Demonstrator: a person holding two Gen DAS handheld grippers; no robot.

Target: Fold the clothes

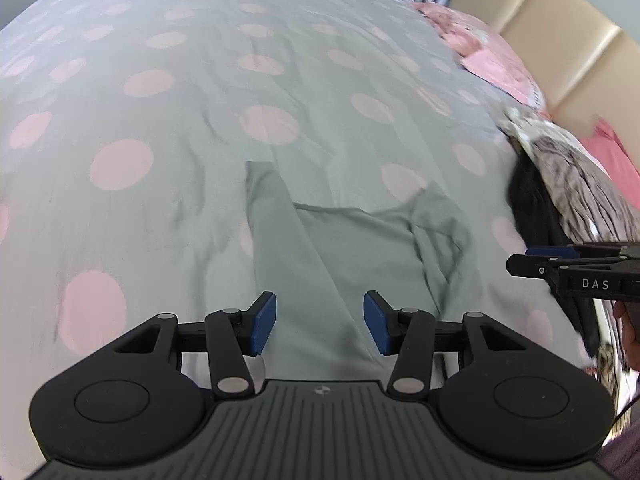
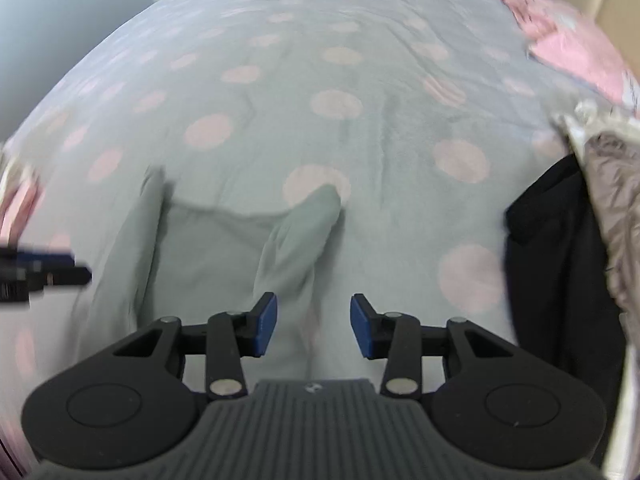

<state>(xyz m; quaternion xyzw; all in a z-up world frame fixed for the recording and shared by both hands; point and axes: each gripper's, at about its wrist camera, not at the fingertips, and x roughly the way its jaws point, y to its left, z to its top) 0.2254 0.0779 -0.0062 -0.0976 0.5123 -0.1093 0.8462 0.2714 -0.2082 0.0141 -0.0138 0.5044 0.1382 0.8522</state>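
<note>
Two grippers, left (image 1: 320, 326) and right (image 2: 313, 326), both with jaws apart and empty, above a grey-green garment (image 1: 352, 248). Garment lies on a spotted duvet (image 1: 180, 92); clothes pile (image 1: 560, 168) nearby.

A bed (image 1: 200, 80) with pink-dotted grey cover, beige padded headboard (image 1: 560, 52) beside it.

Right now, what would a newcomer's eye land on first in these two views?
The grey bedspread with big pink dots fills both views. A pale green garment lies on it with both sides folded inward, just ahead of the open left hand-held gripper and right hand-held gripper, neither holding anything. To the right sits a heap of black and patterned clothes, with pink bedding beyond it near the beige headboard.
</note>
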